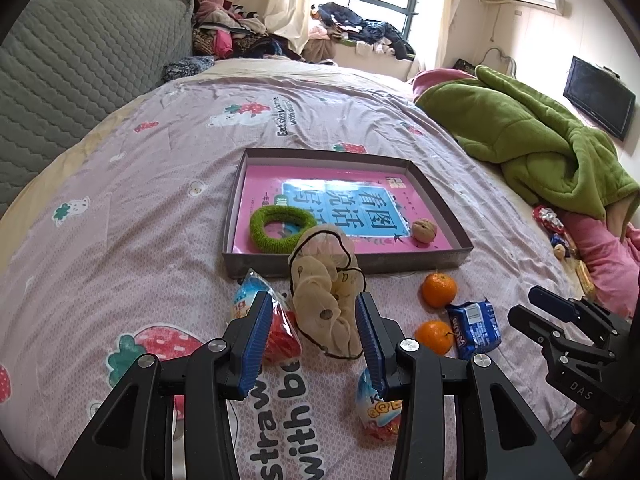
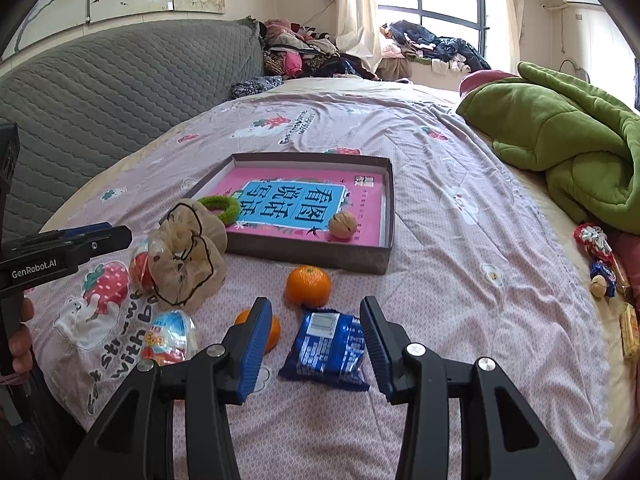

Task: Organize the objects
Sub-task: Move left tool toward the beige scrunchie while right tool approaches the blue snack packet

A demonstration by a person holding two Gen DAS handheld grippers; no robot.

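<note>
A shallow grey box (image 1: 344, 261) (image 2: 312, 254) lies on the bed and holds a pink book, a green ring (image 1: 280, 226) (image 2: 218, 206) and a walnut (image 1: 423, 230) (image 2: 343, 225). In front of it lie a beige scrunchie (image 1: 326, 304) (image 2: 186, 266), two oranges (image 1: 439, 289) (image 1: 434, 337) (image 2: 308, 286), a blue snack pack (image 1: 476, 328) (image 2: 328, 346) and two egg-shaped snack packs (image 1: 250, 300) (image 1: 378, 412) (image 2: 170, 338). My left gripper (image 1: 312, 336) is open, with the scrunchie between its fingers. My right gripper (image 2: 316, 340) is open around the blue snack pack.
A green blanket (image 1: 540, 140) (image 2: 568, 136) is heaped at the right. More snacks (image 2: 600, 260) lie at the bed's right edge. A grey quilted headboard (image 2: 100, 92) stands at the left. Clothes (image 1: 240, 36) are piled at the far end by the window.
</note>
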